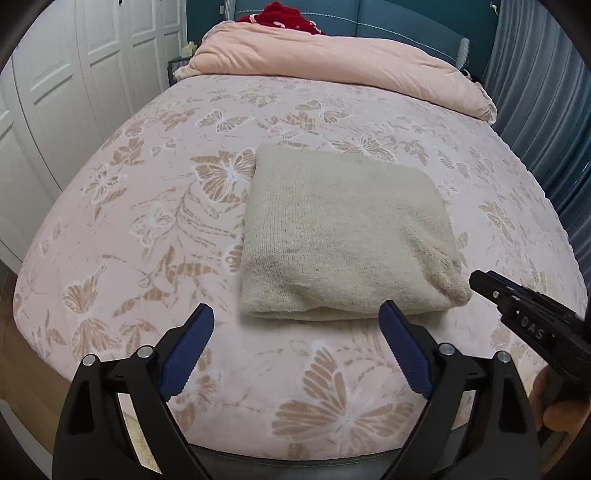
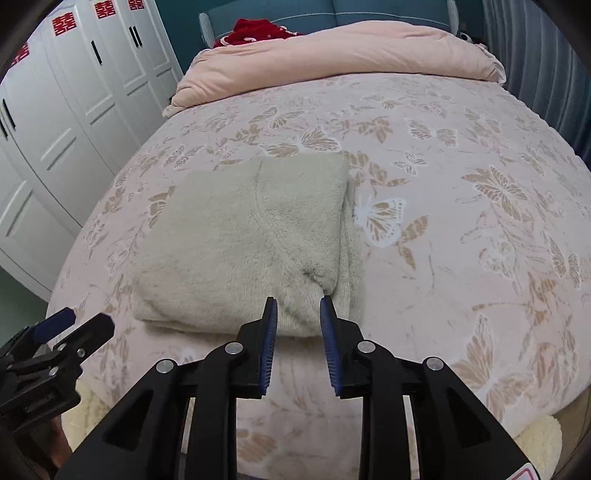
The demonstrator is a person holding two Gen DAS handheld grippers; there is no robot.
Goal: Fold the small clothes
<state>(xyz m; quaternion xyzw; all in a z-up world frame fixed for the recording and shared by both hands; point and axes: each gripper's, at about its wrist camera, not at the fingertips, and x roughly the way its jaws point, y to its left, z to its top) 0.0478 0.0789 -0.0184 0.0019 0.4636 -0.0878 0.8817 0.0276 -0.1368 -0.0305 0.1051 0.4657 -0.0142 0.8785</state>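
Observation:
A cream knitted garment (image 1: 343, 236) (image 2: 243, 236) lies folded into a thick rectangle on the pink butterfly-print bed (image 1: 147, 206) (image 2: 461, 221). My left gripper (image 1: 295, 310) hovers just short of its near edge with the jaws spread wide and nothing between them; in the right wrist view this left gripper (image 2: 86, 319) sits off the garment's near-left corner. My right gripper (image 2: 298, 301) hangs over the near-right corner, its blue pads a narrow gap apart and not pressing the cloth. In the left wrist view the right gripper (image 1: 480, 282) points in from the right.
A rolled pink duvet (image 1: 332, 70) (image 2: 332, 51) lies across the head of the bed with a red garment (image 1: 284, 16) (image 2: 255, 29) behind it. White wardrobe doors (image 1: 66, 92) (image 2: 66, 110) stand to the left. Blue curtains (image 1: 546, 92) hang on the right. A hand (image 1: 561, 410) holds the right gripper.

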